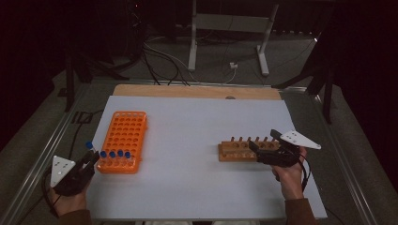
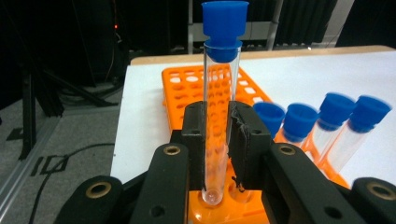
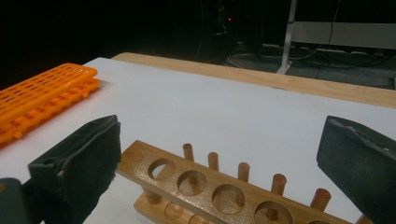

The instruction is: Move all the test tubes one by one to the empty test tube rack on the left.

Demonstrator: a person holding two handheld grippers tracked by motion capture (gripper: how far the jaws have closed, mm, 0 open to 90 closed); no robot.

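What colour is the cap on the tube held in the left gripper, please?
Blue; the cap shows best in the left gripper view.

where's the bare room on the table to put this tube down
The widest free patch is the white table between the orange rack and the wooden rack, plus the strip along the near edge. It is crowded at the orange rack's near row of capped tubes.

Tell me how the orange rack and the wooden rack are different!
The orange rack is bright plastic with many small holes in a grid; the wooden rack is brown, with one row of bigger round holes and pegs. The orange rack has blue-capped tubes along its near edge; the wooden rack's holes look empty. The left gripper grips a tube at the orange rack; the right gripper is open at the wooden one. Both sit on the white table.
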